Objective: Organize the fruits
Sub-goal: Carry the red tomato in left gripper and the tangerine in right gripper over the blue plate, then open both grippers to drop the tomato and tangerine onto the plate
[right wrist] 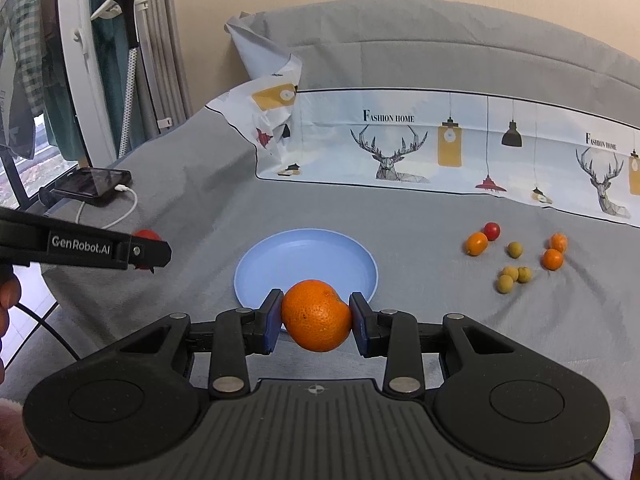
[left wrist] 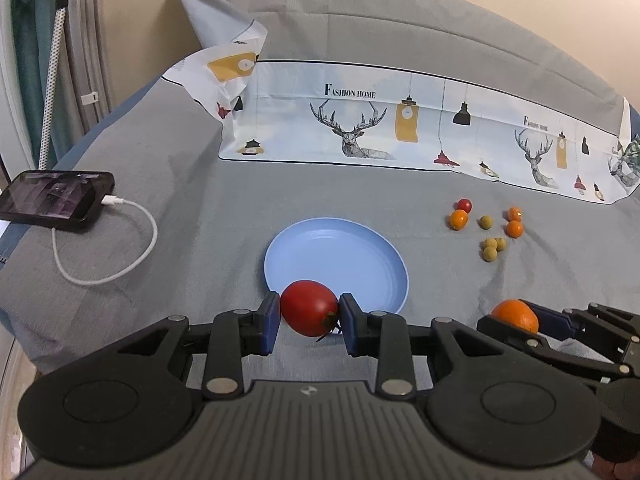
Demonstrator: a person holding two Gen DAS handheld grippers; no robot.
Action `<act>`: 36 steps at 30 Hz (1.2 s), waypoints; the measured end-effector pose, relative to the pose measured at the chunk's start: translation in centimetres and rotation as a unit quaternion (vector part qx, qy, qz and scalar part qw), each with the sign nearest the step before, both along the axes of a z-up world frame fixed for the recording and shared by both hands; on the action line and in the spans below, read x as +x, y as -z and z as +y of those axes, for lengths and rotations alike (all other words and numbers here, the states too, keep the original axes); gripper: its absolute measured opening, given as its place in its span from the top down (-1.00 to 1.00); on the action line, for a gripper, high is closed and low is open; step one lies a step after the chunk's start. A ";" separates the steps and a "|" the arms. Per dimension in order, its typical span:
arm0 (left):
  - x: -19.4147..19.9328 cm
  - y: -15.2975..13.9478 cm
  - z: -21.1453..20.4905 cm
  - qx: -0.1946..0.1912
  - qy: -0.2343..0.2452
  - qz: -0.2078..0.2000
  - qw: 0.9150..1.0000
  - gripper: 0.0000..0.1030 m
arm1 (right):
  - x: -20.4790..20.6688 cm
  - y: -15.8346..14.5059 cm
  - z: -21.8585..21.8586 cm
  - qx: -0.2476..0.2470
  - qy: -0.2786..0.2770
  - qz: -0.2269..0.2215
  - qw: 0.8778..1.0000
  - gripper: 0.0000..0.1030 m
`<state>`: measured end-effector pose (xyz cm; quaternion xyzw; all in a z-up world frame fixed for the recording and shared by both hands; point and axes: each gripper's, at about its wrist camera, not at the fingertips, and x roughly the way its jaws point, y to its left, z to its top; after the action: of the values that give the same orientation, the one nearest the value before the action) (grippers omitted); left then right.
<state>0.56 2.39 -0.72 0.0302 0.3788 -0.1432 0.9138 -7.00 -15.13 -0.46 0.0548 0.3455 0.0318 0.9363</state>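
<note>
My left gripper is shut on a red tomato, held above the near rim of the blue plate. My right gripper is shut on an orange, also above the plate's near rim. In the left wrist view the right gripper with its orange is to the right. In the right wrist view the left gripper with the tomato is to the left. The plate holds nothing.
Several small fruits lie on the grey sheet right of the plate: kumquats, a cherry tomato and green-yellow balls. A phone with a white cable lies at the left. A printed cloth lies behind.
</note>
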 end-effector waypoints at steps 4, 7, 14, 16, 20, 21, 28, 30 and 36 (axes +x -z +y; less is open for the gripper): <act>1.5 0.4 -0.5 0.003 -0.002 0.004 1.000 0.31 | 1.0 0.6 -0.3 -0.004 0.000 0.005 1.000 0.27; 2.8 1.1 -1.1 0.009 -0.003 0.007 1.000 0.31 | 2.1 1.3 -0.6 -0.009 0.000 0.007 1.000 0.27; 6.4 3.4 -2.7 0.017 0.006 0.033 0.999 0.31 | 5.7 3.9 -1.0 -0.011 0.003 0.030 0.999 0.27; 7.4 4.3 -3.2 0.020 0.012 0.041 0.999 0.31 | 6.6 4.6 -1.1 -0.012 0.002 0.036 0.999 0.27; 9.3 5.8 -4.2 0.028 0.021 0.055 0.998 0.31 | 8.7 6.1 -1.1 -0.011 0.002 0.047 0.999 0.27; 9.7 6.3 -4.5 0.030 0.023 0.059 0.998 0.31 | 9.2 6.5 -1.1 -0.010 0.001 0.050 0.999 0.27; 12.6 9.3 -5.7 0.041 0.030 0.087 0.995 0.31 | 12.5 9.6 -0.6 -0.018 -0.016 0.084 0.996 0.27; 13.4 10.1 -5.9 0.046 0.031 0.096 0.994 0.31 | 13.2 10.6 -0.6 -0.020 -0.017 0.094 0.995 0.27; 14.9 12.0 -6.1 0.064 0.031 0.110 0.991 0.31 | 14.6 12.4 -0.5 -0.021 -0.019 0.112 0.993 0.27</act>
<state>15.45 -3.71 -12.76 0.0845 0.4846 -0.1494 0.8577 7.55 -15.66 -12.90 0.0313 0.4495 0.0361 0.8920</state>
